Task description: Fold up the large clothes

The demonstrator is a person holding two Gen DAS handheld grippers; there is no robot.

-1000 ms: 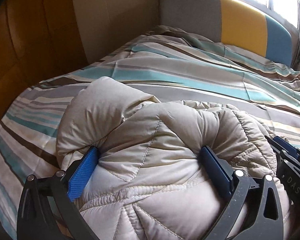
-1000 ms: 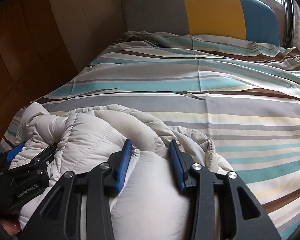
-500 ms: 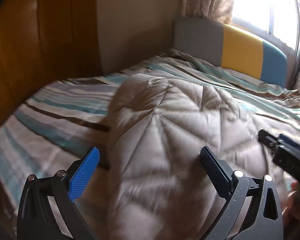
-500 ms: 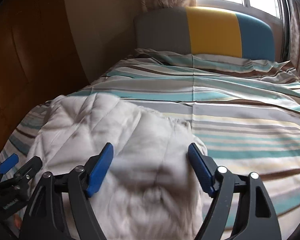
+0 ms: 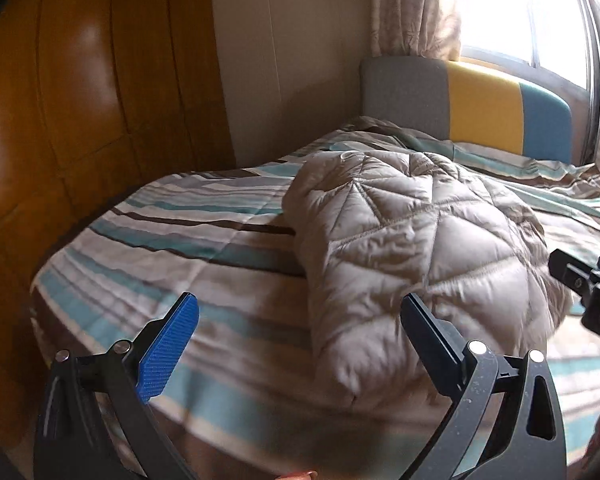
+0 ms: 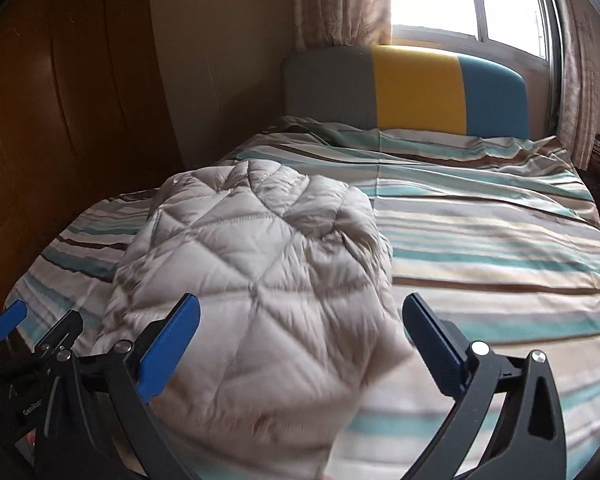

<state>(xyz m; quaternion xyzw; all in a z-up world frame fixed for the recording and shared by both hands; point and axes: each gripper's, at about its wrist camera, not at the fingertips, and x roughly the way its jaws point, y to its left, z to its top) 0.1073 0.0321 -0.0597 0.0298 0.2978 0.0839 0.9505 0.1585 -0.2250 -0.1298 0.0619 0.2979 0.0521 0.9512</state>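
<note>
Striped bed (image 6: 480,240), folded jacket (image 6: 252,280) near left edge.

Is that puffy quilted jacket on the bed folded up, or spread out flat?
Folded. The quilted jacket lies on the striped bedspread as one compact, thick bundle with rounded doubled-over edges; no sleeves stick out.

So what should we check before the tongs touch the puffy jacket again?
1. Left tongs open, nothing between them: ok.
2. Right tongs have just been opening and hold nothing: ok.
3. Jacket lies on the striped bed, clear of both tongs: ok.
4. Jacket folded into one bundle: ok.
5. Fold neat: not ok, its right edge is rumpled.
6. Sleeves tucked in: cannot tell, hidden.
</note>
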